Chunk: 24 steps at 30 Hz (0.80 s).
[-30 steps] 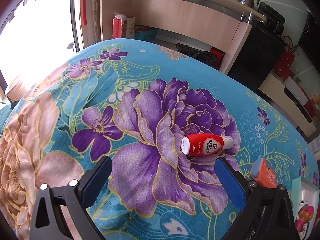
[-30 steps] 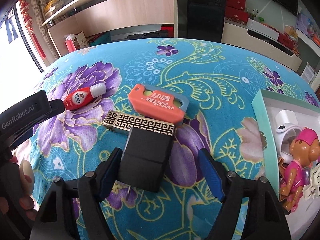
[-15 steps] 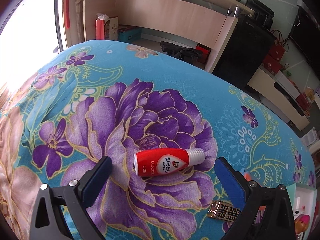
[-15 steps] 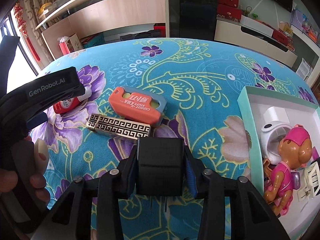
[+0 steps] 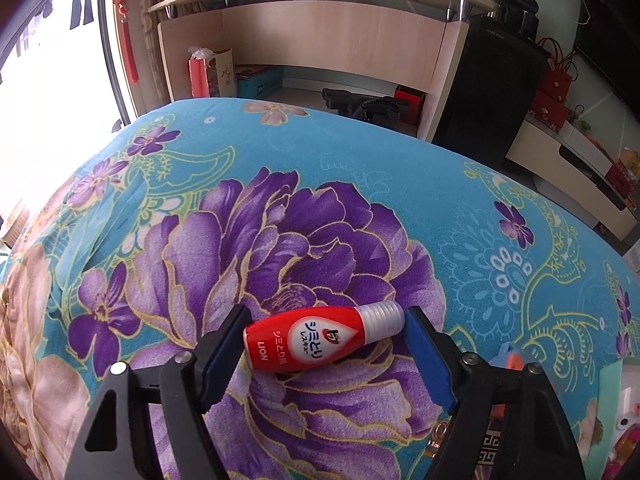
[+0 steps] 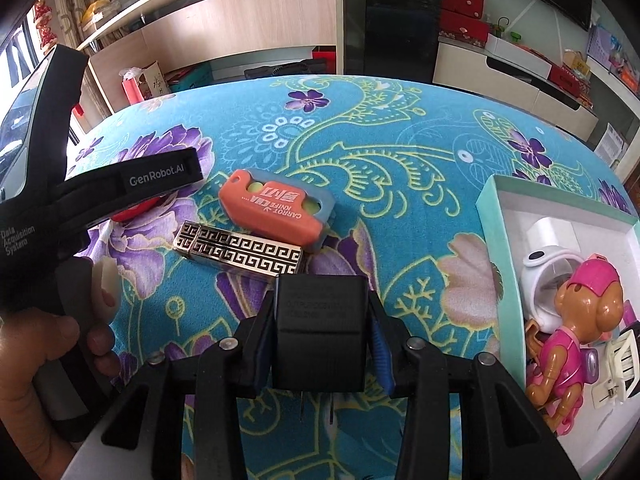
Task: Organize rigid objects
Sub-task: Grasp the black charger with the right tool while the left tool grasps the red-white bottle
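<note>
Where a second ago the left hand-held gripper [image 5: 324,344] stood spread wide with the red stain-remover bottle [image 5: 320,340] lying ahead of it, its jaws are now closing around the bottle, which lies on its side on the floral surface [image 5: 360,200], the pads not yet clearly pressing. The right hand-held gripper [image 6: 320,340], spread before, now pinches the black block [image 6: 320,340] near the teal box [image 6: 500,260].

You have one red bottle [image 5: 316,339], one orange knife case [image 6: 276,210], one gold patterned bar [image 6: 240,250], one black block [image 6: 320,332], one box [image 6: 490,240], and two grippers [image 5: 326,354] [image 6: 320,344].
</note>
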{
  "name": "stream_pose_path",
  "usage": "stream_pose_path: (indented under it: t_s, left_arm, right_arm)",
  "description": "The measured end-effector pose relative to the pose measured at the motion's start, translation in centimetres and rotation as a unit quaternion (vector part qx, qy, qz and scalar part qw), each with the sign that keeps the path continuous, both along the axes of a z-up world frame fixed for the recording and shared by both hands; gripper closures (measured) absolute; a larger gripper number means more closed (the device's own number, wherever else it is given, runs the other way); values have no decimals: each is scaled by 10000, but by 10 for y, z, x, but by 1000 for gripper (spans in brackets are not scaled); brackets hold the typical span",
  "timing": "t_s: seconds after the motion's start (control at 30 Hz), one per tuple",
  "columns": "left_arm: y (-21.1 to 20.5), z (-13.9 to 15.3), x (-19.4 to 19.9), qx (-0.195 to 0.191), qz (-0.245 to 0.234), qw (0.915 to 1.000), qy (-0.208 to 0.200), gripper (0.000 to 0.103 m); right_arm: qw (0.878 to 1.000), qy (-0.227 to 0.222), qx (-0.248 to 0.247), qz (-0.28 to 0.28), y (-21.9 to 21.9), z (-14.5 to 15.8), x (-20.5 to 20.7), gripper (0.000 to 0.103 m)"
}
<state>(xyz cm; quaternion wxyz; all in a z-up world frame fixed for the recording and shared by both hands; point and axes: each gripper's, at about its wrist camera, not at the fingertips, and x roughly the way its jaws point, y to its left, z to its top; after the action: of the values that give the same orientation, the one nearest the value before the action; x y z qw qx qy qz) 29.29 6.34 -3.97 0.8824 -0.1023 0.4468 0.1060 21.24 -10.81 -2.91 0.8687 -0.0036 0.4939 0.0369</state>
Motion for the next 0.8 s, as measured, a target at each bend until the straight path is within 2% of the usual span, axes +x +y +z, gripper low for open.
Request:
stream_pose_path:
  t_s: [0.37,0.8]
  left_arm:
    - [-2,8,-17,-108,-113,9998,84,23]
    - [-3,33,-42,10,-104,9999,-17,23]
  right_arm:
    - [10000,55,-38,39,-2,1,-4,60]
    - [10000,-3,-2,74,-7,14,-12,60]
